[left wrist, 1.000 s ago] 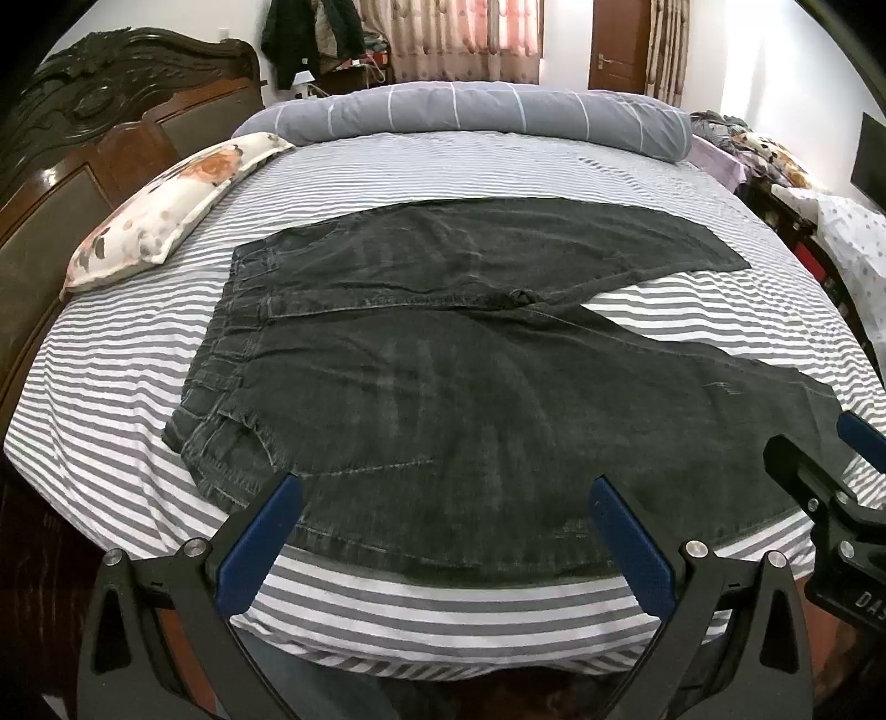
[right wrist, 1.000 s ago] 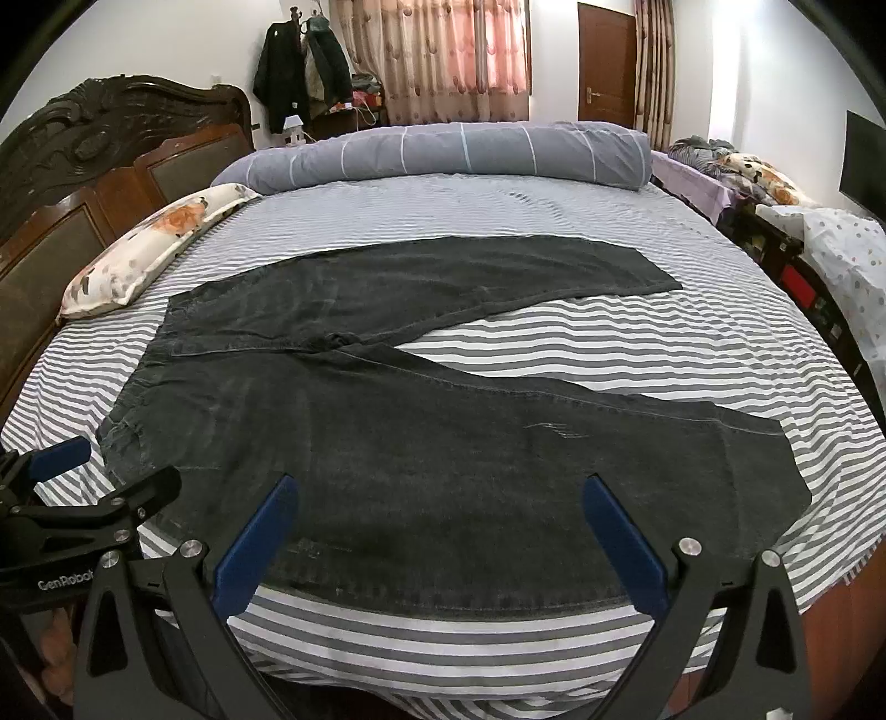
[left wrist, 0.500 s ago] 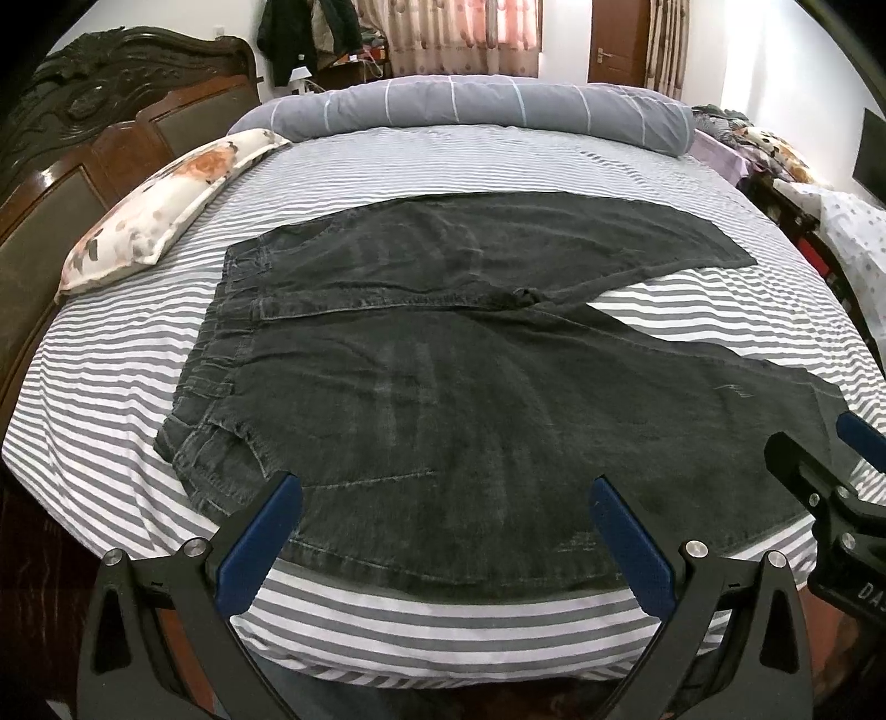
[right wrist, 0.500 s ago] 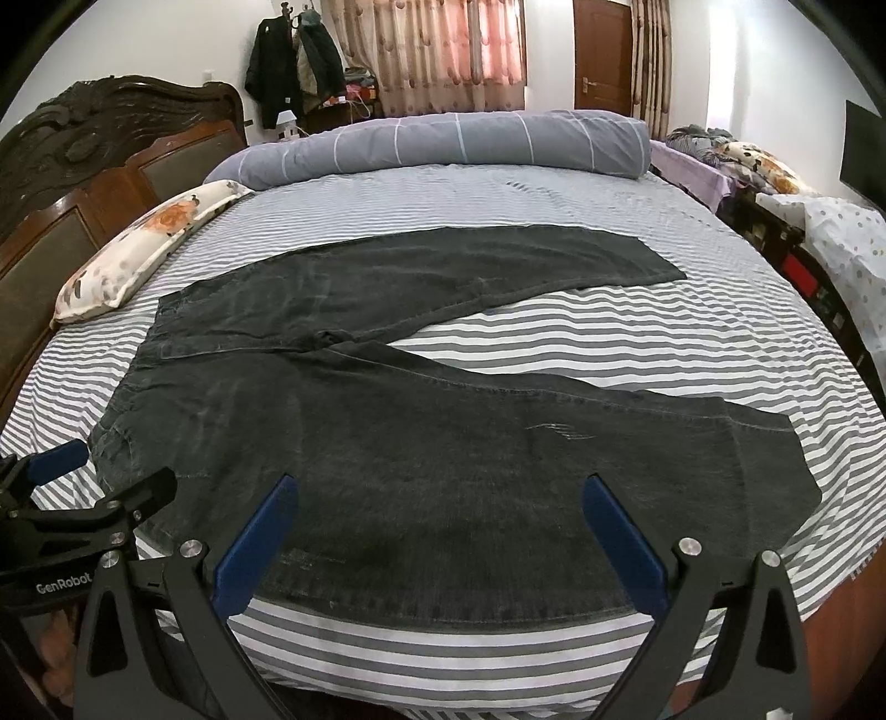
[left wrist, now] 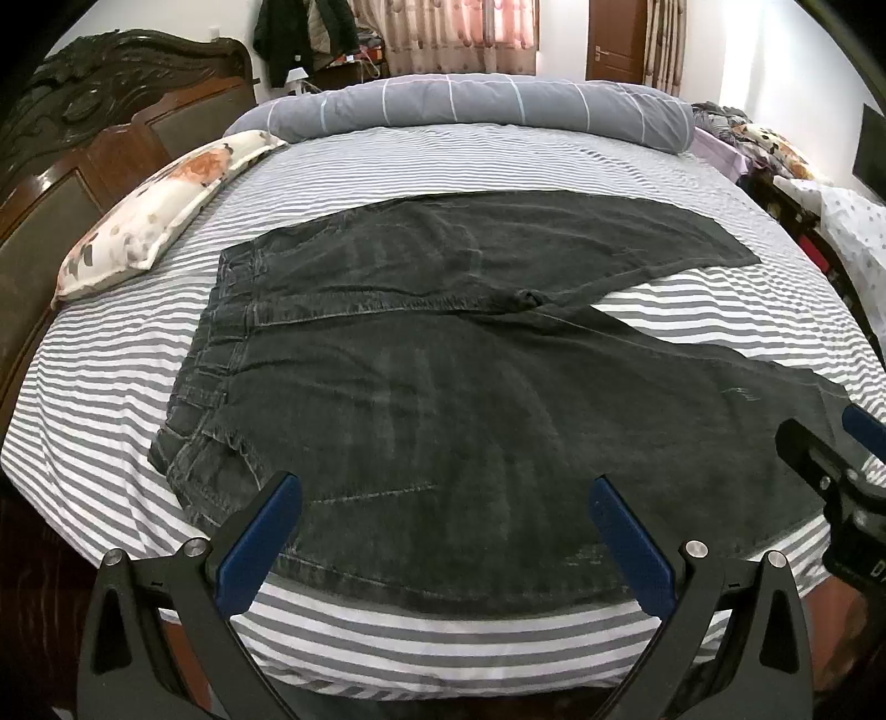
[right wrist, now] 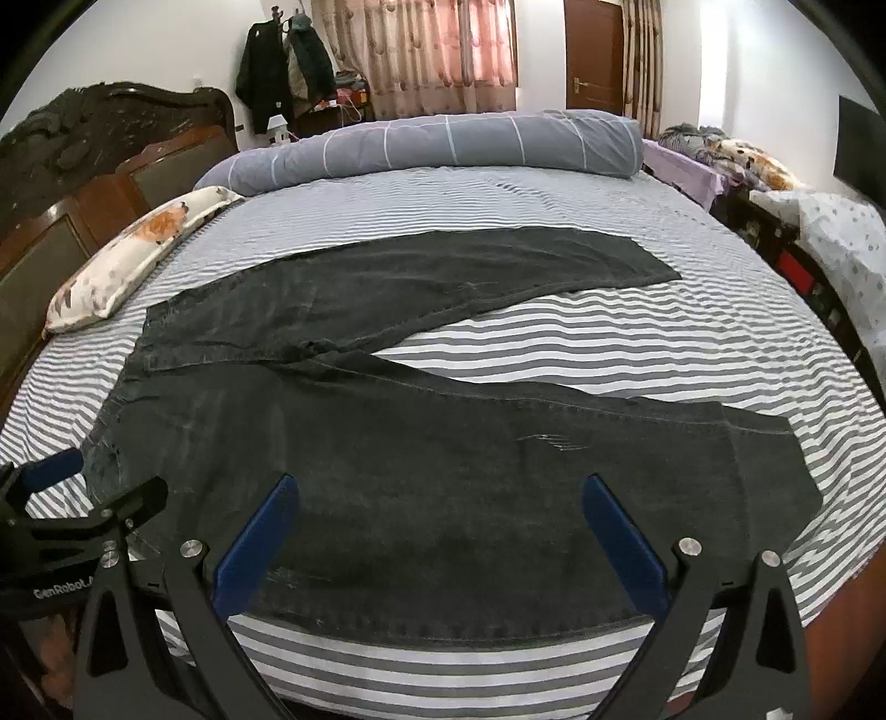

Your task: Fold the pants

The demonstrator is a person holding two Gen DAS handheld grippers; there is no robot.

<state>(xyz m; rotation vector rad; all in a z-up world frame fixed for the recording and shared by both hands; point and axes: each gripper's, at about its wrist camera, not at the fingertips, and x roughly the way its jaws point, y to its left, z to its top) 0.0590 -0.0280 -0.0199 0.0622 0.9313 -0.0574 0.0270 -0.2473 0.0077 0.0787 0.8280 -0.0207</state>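
Left wrist view: left gripper [left wrist: 443, 493] has its jaws spread wide, nothing between them, hovering over the near edge of the pants [left wrist: 443, 399]. The pants are dark grey denim, laid flat on the striped bed sheet [left wrist: 111, 360], unfolded. Waistband [left wrist: 216, 354] points left toward the carved wooden headboard [left wrist: 83, 144]; legs splay apart to the right in a V — far leg runs toward the long grey bolster [left wrist: 470, 108], near leg lies along the bed's front edge. Floral pillow [left wrist: 160, 205] sits just beyond the waistband, apart from it. Right gripper [left wrist: 841, 471] shows at the right edge, over the near leg's hem end.

Right wrist view: right gripper [right wrist: 437, 498] also released, jaws wide, empty, above the lower half of the near leg. Pants [right wrist: 443, 471] same layout — crotch [right wrist: 315, 349] left of centre, near hem [right wrist: 775, 459] at right. Left gripper [right wrist: 83, 498] is visible at the left edge beside the waistband corner, open too. Curtains [right wrist: 415, 50] and a brown door [right wrist: 592, 55] on the back wall.
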